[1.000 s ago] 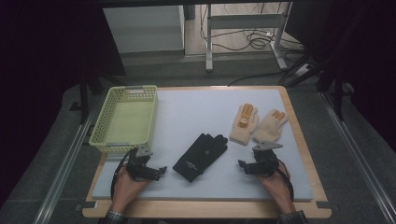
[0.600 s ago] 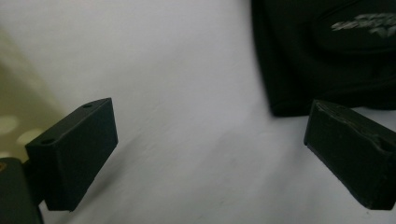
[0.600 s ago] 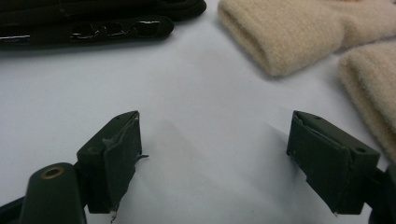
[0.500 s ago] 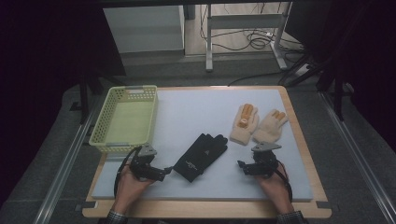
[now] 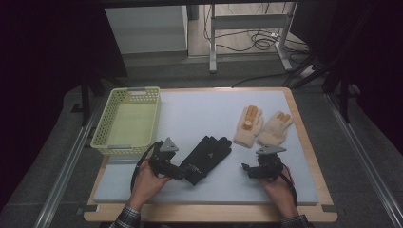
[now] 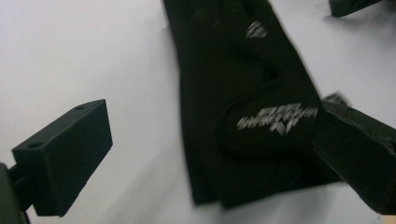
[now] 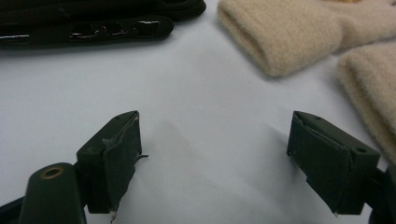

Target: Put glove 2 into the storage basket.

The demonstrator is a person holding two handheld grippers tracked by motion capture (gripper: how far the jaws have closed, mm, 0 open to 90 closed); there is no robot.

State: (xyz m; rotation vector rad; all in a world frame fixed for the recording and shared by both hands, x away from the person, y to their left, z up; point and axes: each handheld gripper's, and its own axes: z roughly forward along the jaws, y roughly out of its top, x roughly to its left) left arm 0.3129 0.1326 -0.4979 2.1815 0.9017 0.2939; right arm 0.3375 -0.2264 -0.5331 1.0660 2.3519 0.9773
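Observation:
A black glove (image 5: 206,157) with a white logo lies on the pale mat (image 5: 199,114), fingers pointing up and right. My left gripper (image 5: 182,174) is open at the glove's cuff. In the left gripper view the cuff (image 6: 261,140) lies between the spread jaws, nearer the right one. Two cream knit gloves (image 5: 248,127) (image 5: 275,128) lie side by side at the right. My right gripper (image 5: 246,169) stands open over bare mat, just below them. In the right gripper view, the cream gloves (image 7: 289,32) are ahead to the right and the black glove's fingers (image 7: 93,23) ahead to the left.
A pale yellow-green plastic basket (image 5: 128,121) stands at the mat's left edge, just above my left hand. The wooden table rim (image 5: 313,156) frames the mat. Beyond the table are desk legs and cables on the floor.
My left gripper has moved right along the mat up to the black glove's cuff. The right gripper has hardly moved.

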